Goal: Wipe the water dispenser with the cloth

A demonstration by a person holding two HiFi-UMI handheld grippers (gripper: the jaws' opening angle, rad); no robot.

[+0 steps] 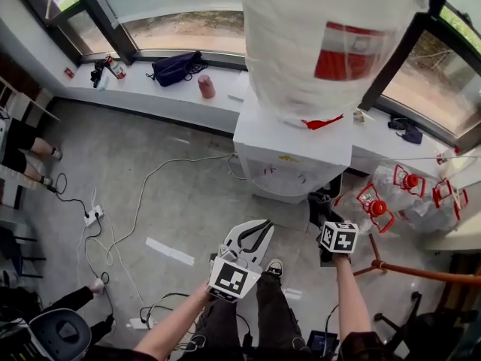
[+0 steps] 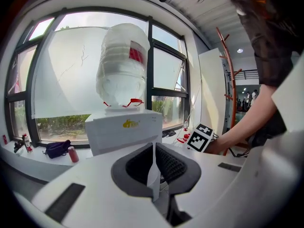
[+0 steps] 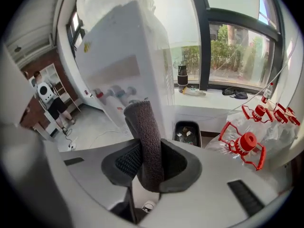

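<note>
Right gripper [image 3: 149, 167] clamped on dark rolled cloth [image 3: 146, 132], near water dispenser [image 3: 121, 56] front. Left gripper [image 2: 153, 172] jaws together, empty. Head view: cloth hidden behind marker cube [image 1: 338, 237]; bottle [image 1: 331, 43] top cut off

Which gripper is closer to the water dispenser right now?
Right. The right gripper, shut on the cloth, is close up at the water dispenser's front; the left gripper, shut and empty, faces it from farther back.

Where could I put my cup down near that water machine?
The ledge looks mostly bare between the red cup and the water dispenser. Right of the dispenser it is crowded with empty bottles.
</note>
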